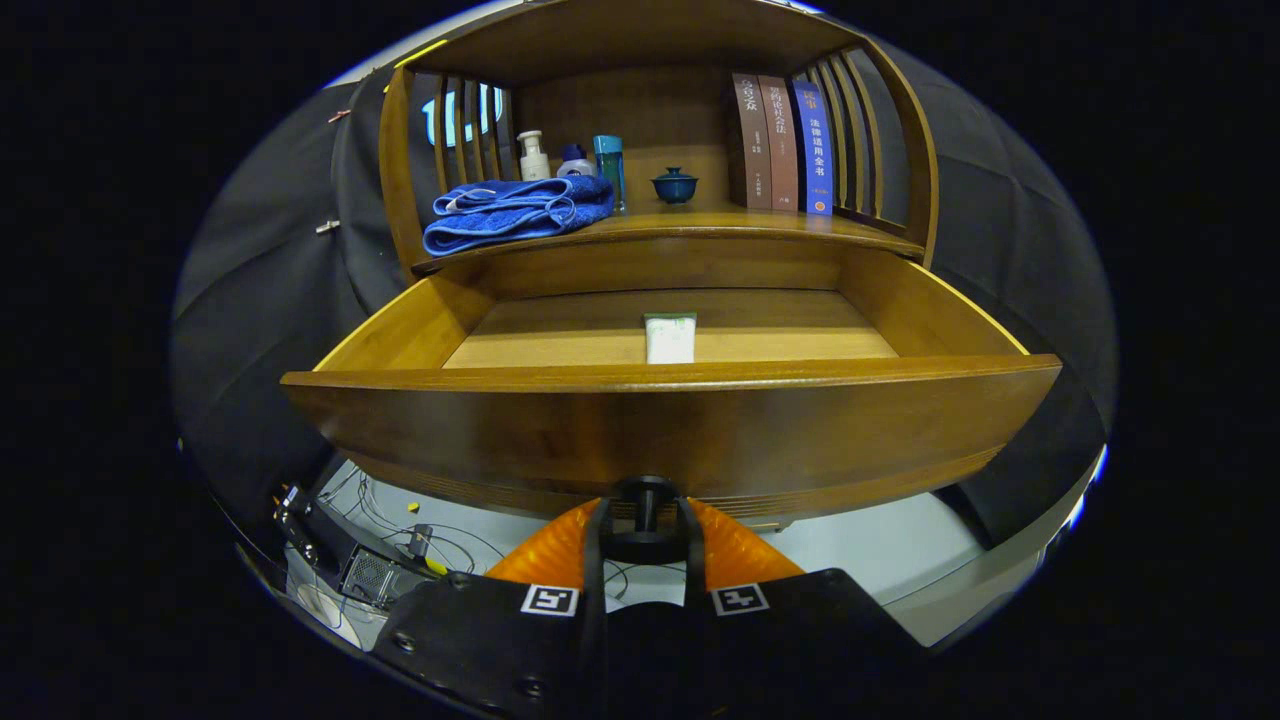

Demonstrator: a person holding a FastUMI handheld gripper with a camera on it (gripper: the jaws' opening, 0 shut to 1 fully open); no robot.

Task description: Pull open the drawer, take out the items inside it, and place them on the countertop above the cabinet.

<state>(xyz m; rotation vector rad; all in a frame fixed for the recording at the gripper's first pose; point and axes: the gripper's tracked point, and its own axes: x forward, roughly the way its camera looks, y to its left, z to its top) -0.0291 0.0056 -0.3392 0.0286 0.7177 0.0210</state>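
The brown wooden drawer (670,420) is pulled open by its dark round knob (645,495) — gripped by the claw (645,520) — while the white tube (670,338) remains inside, not yet lifted to the desk (700,222).

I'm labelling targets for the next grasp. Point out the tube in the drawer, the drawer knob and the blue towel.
tube (670,338): gripper view, middle of its body
drawer knob (645,520): gripper view, its stem
blue towel (515,212): gripper view, folded middle
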